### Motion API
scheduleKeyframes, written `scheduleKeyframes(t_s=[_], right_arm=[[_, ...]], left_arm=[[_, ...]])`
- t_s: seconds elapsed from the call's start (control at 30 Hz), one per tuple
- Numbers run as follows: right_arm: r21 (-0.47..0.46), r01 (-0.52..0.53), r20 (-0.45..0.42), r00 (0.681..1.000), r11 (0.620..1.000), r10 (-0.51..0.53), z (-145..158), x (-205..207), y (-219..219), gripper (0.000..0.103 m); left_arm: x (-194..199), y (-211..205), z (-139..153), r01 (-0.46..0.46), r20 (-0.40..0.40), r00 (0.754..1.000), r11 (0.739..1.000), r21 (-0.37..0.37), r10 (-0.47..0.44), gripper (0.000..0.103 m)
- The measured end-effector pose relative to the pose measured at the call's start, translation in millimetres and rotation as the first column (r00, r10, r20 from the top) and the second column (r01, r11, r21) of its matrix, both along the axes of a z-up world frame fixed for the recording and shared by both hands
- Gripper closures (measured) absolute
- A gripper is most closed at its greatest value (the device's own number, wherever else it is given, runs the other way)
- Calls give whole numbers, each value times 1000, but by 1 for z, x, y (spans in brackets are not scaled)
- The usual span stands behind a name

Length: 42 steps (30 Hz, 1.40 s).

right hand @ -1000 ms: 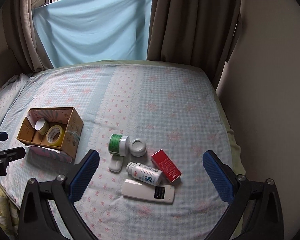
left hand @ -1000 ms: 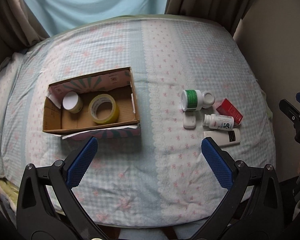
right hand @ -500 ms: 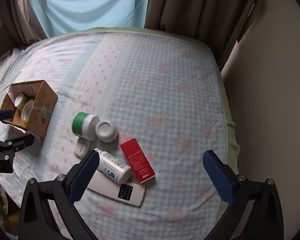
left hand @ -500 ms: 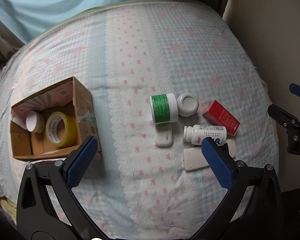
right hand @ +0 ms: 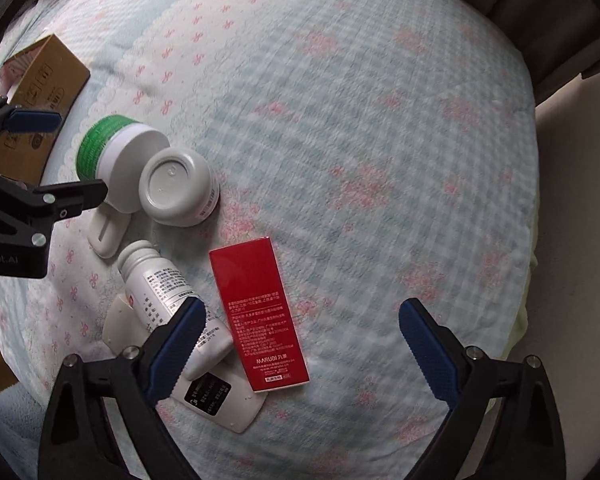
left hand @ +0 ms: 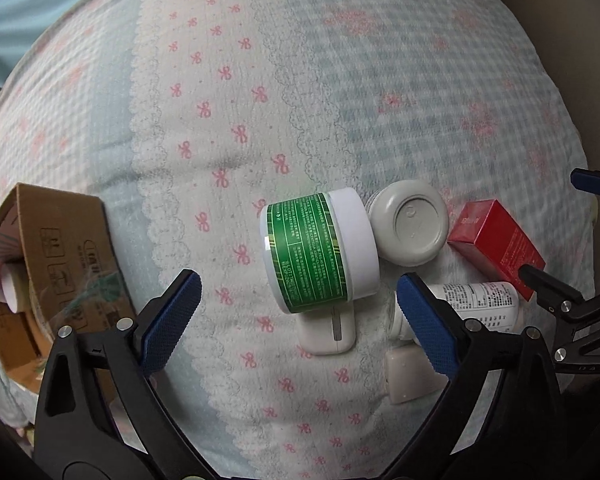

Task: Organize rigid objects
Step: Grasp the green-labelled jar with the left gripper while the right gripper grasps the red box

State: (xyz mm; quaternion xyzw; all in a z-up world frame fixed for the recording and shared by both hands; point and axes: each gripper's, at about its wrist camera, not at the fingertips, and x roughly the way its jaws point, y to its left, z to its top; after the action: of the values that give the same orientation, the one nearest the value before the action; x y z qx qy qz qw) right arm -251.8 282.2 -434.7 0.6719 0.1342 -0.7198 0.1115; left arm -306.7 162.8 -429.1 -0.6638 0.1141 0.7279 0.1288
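Note:
A cluster lies on the bedspread: a green-labelled white jar (left hand: 320, 252) on its side, a round grey-white jar (left hand: 410, 228), a red box (right hand: 260, 320), a white pill bottle (right hand: 164, 292), a white remote (right hand: 220, 400) and a small white case (left hand: 332, 332). My left gripper (left hand: 298, 316) hangs over the green jar, jaws closing, the jar below and between them, untouched. My right gripper (right hand: 302, 344) hangs over the red box, jaws closing; the box lies below, nearer the left finger, untouched.
An open cardboard box (left hand: 48, 264) with tape rolls inside sits at the left edge of the bed. Curtains and a wall border the bed's far and right sides. Bare bedspread (right hand: 380, 140) stretches beyond the cluster.
Both grippers have dropped toward the bed, so the objects look much bigger. The left one shifted from beside the cardboard box to over the green jar; the right one closed in on the red box.

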Motion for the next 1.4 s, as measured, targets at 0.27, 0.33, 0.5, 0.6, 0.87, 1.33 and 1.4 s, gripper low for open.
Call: scheduleKeyframes(t_s=[0.27, 0.33, 0.5, 0.6, 0.87, 1.33, 1.4], right_arm=[[45, -85, 139, 987, 995, 78, -45, -8, -14, 19], [55, -93, 159, 984, 994, 84, -51, -8, -17, 25], [68, -80, 216, 974, 994, 64, -59, -11, -19, 29], [77, -85, 239, 969, 993, 64, -62, -10, -20, 34], [68, -61, 249, 968, 996, 42, -66, 1, -22, 55], [54, -30, 184, 983, 998, 19, -58, 28, -15, 63], [53, -14, 169, 986, 998, 4, -56, 32, -12, 63]], left_arm=[[-8, 5, -33, 26, 63, 998, 1000, -13, -25, 16], [-10, 5, -38, 25, 73, 997, 1000, -5, -25, 17], [-13, 3, -46, 20, 97, 995, 1000, 24, -22, 26], [-13, 4, -48, 15, 117, 993, 999, 42, -20, 34], [-20, 7, -52, -36, 143, 989, 997, 62, 27, 49], [-31, 1, -37, -45, 101, 994, 995, 85, 37, 51], [-19, -12, -31, -50, 90, 995, 995, 88, 42, 51]])
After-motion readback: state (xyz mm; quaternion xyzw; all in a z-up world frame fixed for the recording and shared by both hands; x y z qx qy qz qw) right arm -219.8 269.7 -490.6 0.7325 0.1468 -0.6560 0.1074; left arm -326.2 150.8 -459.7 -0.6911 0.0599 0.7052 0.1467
